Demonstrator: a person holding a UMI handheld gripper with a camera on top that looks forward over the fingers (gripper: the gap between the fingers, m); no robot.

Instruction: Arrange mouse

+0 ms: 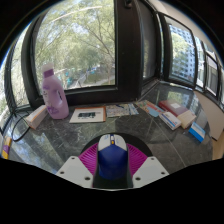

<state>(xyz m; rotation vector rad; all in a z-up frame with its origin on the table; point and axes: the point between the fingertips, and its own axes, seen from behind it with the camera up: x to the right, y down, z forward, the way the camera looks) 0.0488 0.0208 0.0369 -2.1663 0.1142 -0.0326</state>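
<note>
Large window (80,40) across the back, dark frame, trees outside; a second run of panes (185,50) on the side wall

Desk (70,140), dark marbled surface, spreading from the claw out to the window sill

Pink bottle (53,95), upright with a pale cap, standing on the desk close to the window

Row of books and boxes (170,110) along the side of the desk under the side panes; a blue-and-white box (199,132) sits nearer, apart from the row

Papers and a flat booklet (88,115) lying on the desk near the sill, beside the pink bottle; more printed sheets (122,110) just next to them

Small pale box (36,117) on the desk, just beside the bottle's base

Claw (111,165), white fingers with magenta pads (92,157) on the inner faces, drawn narrow and gripping the mouse from both sides

Mouse (111,162), dark blue body with a lighter top, held between the two pads, raised above the desk surface, nearer than everything else listed
</note>
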